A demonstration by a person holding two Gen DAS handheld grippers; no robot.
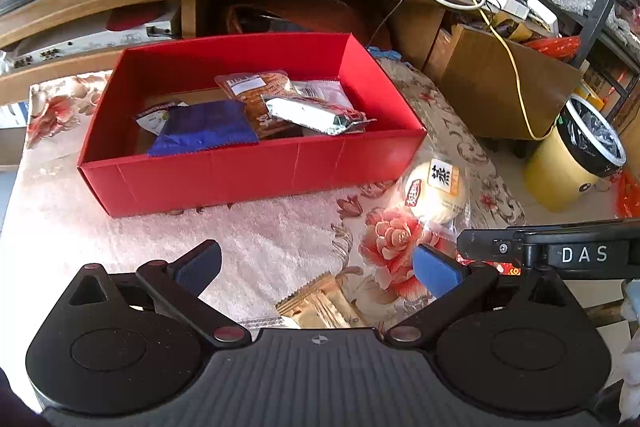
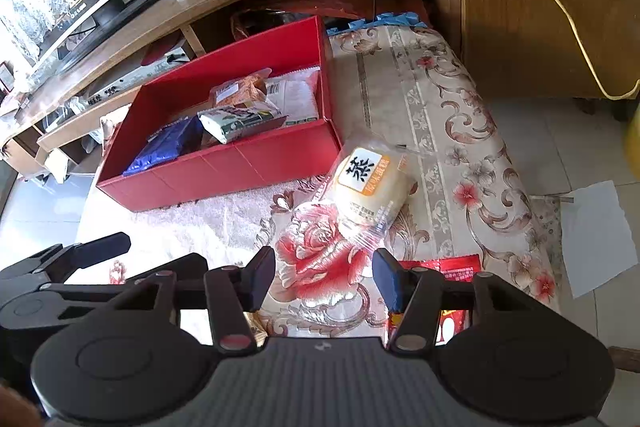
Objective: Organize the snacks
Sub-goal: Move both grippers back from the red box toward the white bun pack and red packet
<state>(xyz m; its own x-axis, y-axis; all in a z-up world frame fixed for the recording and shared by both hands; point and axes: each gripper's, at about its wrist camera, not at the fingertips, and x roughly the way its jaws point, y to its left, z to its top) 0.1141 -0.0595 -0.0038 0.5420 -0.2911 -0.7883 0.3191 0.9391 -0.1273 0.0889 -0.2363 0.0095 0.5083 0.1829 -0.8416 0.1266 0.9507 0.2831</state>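
Snack sorting, midway. The red box (image 1: 248, 167) sits at 12 o'clock, already holding several packets; the wrapped bun (image 2: 368, 187) lies just outside its corner at 1 o'clock, awaiting pickup. Left gripper (image 1: 316, 263) stands wide over a gold packet (image 1: 320, 307); right gripper (image 2: 324, 275) is partly open, empty, aimed at the bun.

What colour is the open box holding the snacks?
Red, inside and out: the box shows best in the left wrist view.
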